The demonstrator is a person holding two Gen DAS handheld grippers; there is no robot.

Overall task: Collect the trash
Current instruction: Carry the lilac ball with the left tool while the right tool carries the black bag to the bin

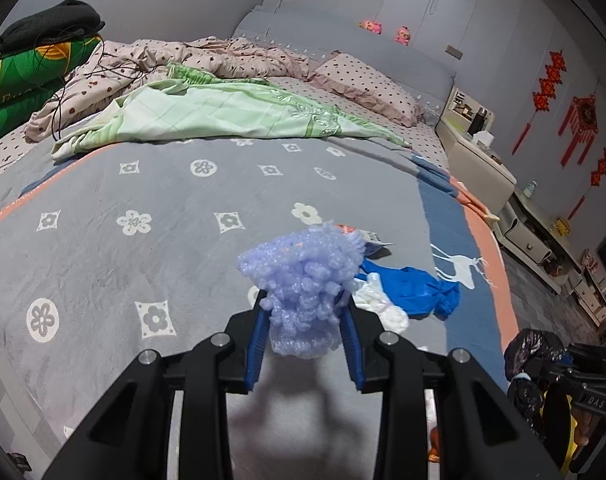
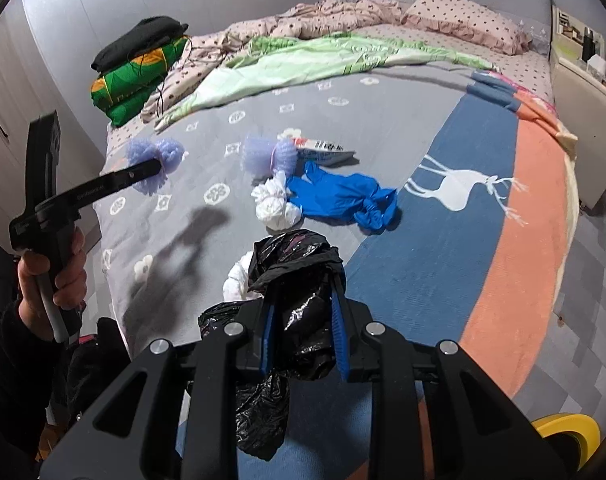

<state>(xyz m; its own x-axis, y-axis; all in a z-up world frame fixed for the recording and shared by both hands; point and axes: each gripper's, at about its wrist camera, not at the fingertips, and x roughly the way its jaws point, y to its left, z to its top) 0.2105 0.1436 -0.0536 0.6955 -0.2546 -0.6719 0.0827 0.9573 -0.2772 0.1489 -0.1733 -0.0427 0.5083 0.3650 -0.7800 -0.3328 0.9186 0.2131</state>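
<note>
The right claw (image 2: 303, 320) is clenched on a crumpled black trash bag (image 2: 299, 276); the left claw (image 1: 303, 320) grips a lilac foam net (image 1: 303, 276) above the bed (image 1: 123, 272). Beyond lie a white wad (image 2: 273, 204), blue glove (image 2: 339, 196), second net (image 2: 269, 154) and wrapper (image 2: 323, 150), then rumpled bedding (image 1: 207, 112) and grey walls.

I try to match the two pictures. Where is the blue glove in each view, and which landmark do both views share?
Left wrist view: the blue glove lies right of centre on the blanket, just right of the purple foam net held in the left gripper.
Right wrist view: the blue glove lies near the centre, above the black bag in the right gripper.
Shared landmark: the white deer print right of the glove.
</note>
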